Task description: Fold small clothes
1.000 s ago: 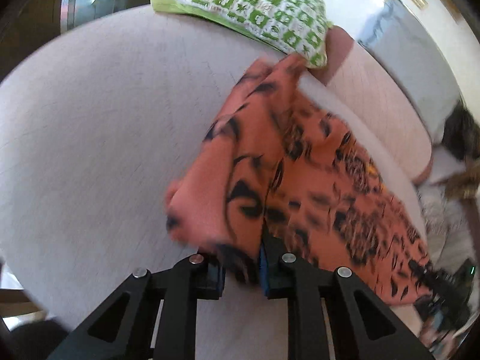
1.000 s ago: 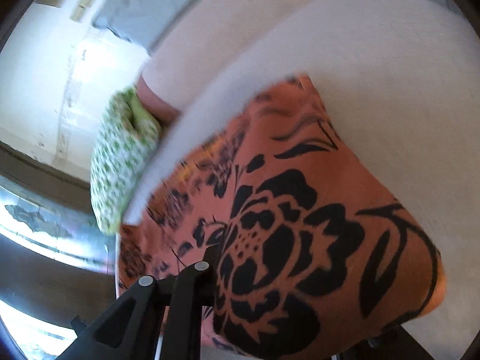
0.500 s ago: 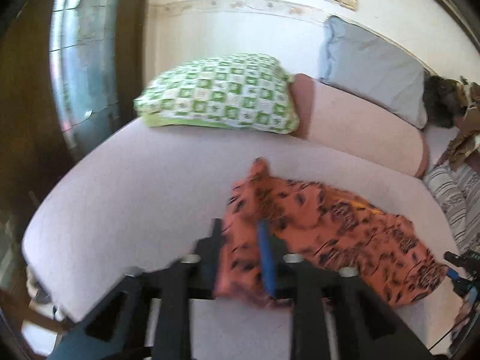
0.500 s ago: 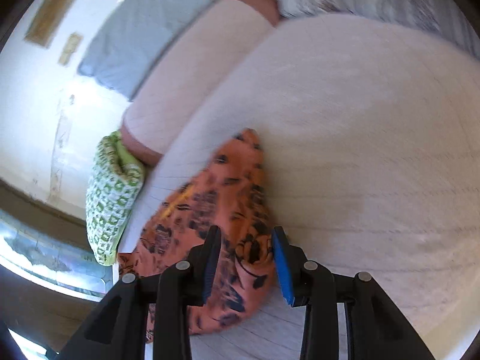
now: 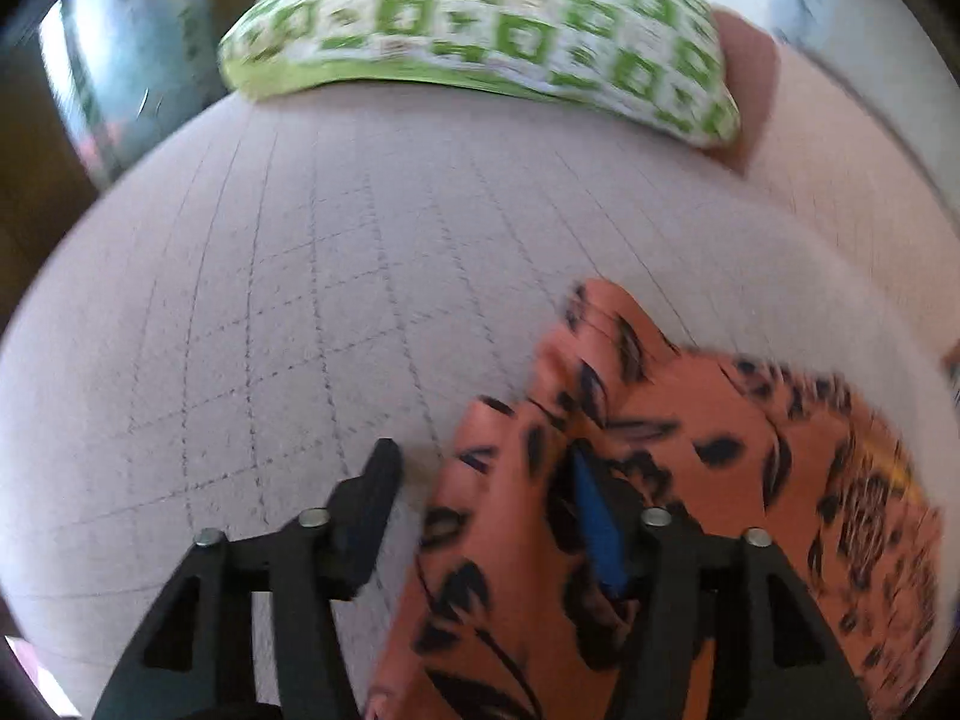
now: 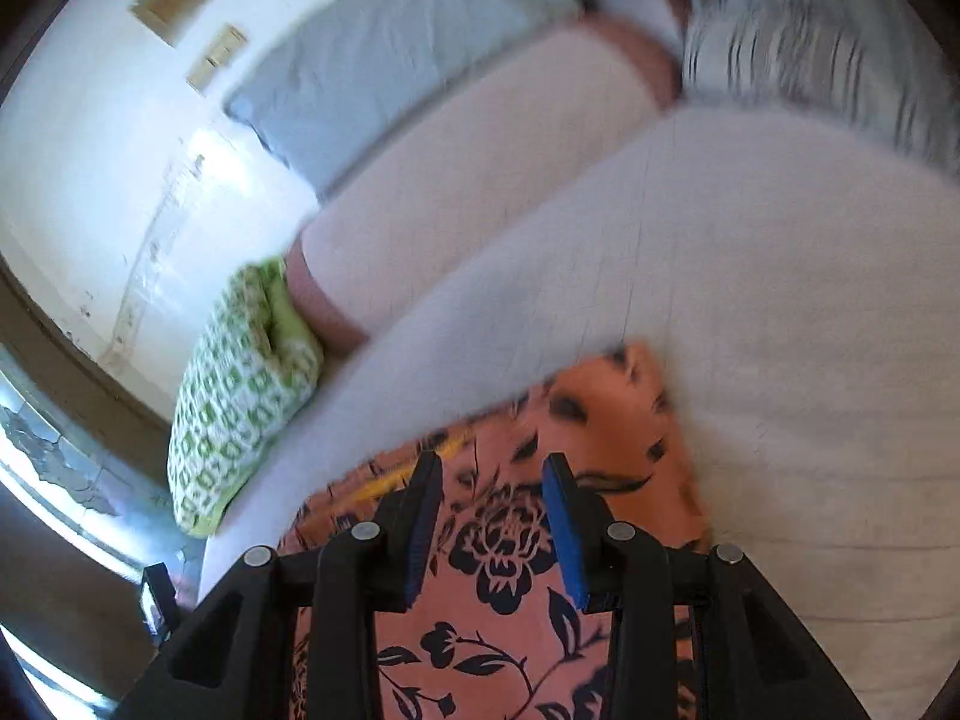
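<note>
1. Since half a second ago: left gripper (image 5: pixel 480 480) has spread wider, and the orange cloth (image 5: pixel 660 480) now lies mostly to its right instead of between closed-in fingers. Right gripper (image 6: pixel 492 492) sits over the cloth where before it was at the cloth's edge.
2. Left gripper: jaws spread wide. Left finger (image 5: pixel 369 498) over bare bedsheet (image 5: pixel 300 270); right finger, with blue pad (image 5: pixel 594 528), half buried in cloth folds. A flap of cloth lies in the gap, nearer the right finger. Cannot tell if any pad presses it.
3. Right gripper: jaws apart, blue pads (image 6: pixel 561 534) on both inner faces. Cloth with black flower print (image 6: pixel 504 546) lies under and between the fingers. No pinch seen.
4. Cloth: orange with black floral pattern, on the pale quilted bedsheet. Bunched and creased at the left gripper's end; flatter in the right wrist view, one corner (image 6: pixel 636 366) toward the sheet's open part. A yellow streak (image 6: pixel 384 483) shows near the right gripper's left finger.
5. Surroundings: green-and-white checked pillow (image 5: pixel 480 18) at the head of the bed, well apart from the cloth. Pink bolster (image 6: pixel 480 180) beside the pillow, grey pillow (image 6: pixel 384 60) against the white wall behind it. Striped fabric (image 6: pixel 810 60) at far end, blurred.
6. Both views motion-blurred.
</note>
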Available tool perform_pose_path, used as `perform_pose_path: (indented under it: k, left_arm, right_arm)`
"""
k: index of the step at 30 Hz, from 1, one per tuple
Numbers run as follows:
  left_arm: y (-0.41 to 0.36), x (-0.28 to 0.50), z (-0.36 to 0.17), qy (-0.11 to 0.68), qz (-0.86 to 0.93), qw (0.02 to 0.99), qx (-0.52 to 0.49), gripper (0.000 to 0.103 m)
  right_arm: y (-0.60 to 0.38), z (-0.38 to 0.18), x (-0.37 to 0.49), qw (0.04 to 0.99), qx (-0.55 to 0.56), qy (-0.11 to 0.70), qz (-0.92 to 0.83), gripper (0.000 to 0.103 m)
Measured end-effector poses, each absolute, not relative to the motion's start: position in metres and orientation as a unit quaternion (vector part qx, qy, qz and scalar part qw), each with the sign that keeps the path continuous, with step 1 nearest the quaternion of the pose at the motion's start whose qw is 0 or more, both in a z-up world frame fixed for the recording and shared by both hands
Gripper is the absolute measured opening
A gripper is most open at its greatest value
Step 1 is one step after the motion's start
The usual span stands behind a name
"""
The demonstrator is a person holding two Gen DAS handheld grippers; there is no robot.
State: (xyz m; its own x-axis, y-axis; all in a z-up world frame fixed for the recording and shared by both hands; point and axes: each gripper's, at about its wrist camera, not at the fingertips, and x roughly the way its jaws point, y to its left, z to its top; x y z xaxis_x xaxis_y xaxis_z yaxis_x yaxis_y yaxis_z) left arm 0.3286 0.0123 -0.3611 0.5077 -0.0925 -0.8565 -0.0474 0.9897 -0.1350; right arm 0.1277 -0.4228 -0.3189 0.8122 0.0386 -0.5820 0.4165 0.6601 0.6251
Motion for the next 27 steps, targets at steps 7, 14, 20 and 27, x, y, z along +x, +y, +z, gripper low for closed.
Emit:
perform_pose_path:
  k: [7,14,20,27]
  left_arm:
    - [0.028,0.307,-0.358,0.487,-0.032,0.869,-0.083,0.063]
    - [0.048,0.236,-0.333,0.447,-0.040,0.891,-0.061,0.063]
    - [0.034,0.166,-0.265,0.397,-0.014,0.918,0.007,0.067]
    - [0.028,0.101,-0.204,0.319,-0.014,0.946,0.053,0.077]
  right_arm:
    - [-0.451,-0.382,0.169,0.789,0.490,0.362,-0.071,0.037]
    - [-0.409,-0.341,0.132,0.832,0.434,0.345,-0.002,0.043]
    - [-0.342,-0.351,0.146,0.849,0.280,0.446,-0.025,0.081]
    - [-0.313,-0.302,0.084,0.893,0.311,0.324,0.006,0.081]
